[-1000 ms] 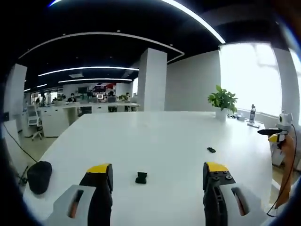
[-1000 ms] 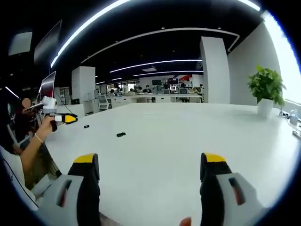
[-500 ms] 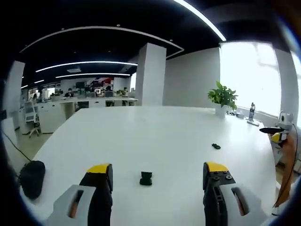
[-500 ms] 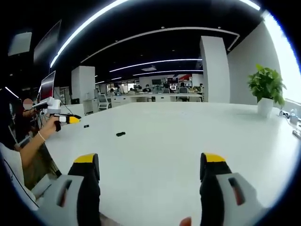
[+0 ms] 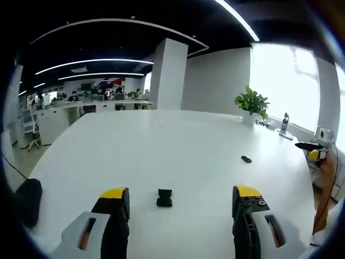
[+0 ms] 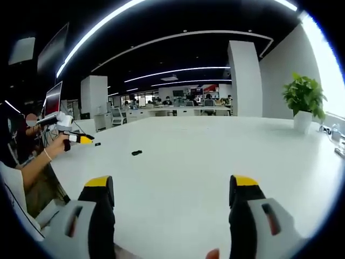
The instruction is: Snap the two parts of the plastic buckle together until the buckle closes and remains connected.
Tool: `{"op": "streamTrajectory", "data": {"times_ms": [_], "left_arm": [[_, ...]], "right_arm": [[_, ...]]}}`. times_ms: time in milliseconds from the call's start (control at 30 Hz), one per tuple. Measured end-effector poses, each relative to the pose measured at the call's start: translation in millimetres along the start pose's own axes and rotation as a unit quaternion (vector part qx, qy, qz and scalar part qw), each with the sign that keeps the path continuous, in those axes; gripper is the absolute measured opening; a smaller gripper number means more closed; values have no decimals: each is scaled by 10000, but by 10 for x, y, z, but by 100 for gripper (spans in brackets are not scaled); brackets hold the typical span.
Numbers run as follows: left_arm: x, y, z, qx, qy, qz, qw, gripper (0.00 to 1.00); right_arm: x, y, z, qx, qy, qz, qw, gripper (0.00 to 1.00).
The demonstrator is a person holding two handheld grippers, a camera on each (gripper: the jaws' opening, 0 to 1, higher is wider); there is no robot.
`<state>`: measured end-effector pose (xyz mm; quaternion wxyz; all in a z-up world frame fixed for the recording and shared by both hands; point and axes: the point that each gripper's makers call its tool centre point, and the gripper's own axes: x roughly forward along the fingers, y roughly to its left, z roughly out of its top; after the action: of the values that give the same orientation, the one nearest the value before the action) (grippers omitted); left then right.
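While both buckle parts lie loose on the white tabletop point(image 5: 161, 145), well apart, the left tool point(image 5: 180, 197) hangs spread and empty near one part point(image 5: 164, 197); the right tool point(image 6: 172, 189) gapes far from the other part point(image 6: 137, 152). An off-centre pinch could skid either piece away.

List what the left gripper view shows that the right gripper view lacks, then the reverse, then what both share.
Left gripper view: a buckle part lying on the table between the open left gripper's jaws, and a dark bag. Right gripper view: a screen and the hand holding the left gripper. Both: the white table, plant, pillar and the other buckle part.
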<state>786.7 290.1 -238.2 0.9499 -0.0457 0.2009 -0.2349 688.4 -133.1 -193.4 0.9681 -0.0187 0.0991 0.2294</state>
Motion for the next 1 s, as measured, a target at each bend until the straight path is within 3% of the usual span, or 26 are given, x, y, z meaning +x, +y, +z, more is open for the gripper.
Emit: {"op": "streamTrajectory", "data": {"times_ms": [367,733,1000], "left_arm": [[42,118,-127,-275,221,-47,9994,79],[96,110,-165,-2,419,106,9991,77],[89,138,-172,358,495,260,9978,68]], "right_arm": [[7,-14,-29,7,55,-11,10000,89],[1,-23,-43,-8,91,-10,10000,88],[-14,-48,-63,26,96,-24,9999,87]]}}
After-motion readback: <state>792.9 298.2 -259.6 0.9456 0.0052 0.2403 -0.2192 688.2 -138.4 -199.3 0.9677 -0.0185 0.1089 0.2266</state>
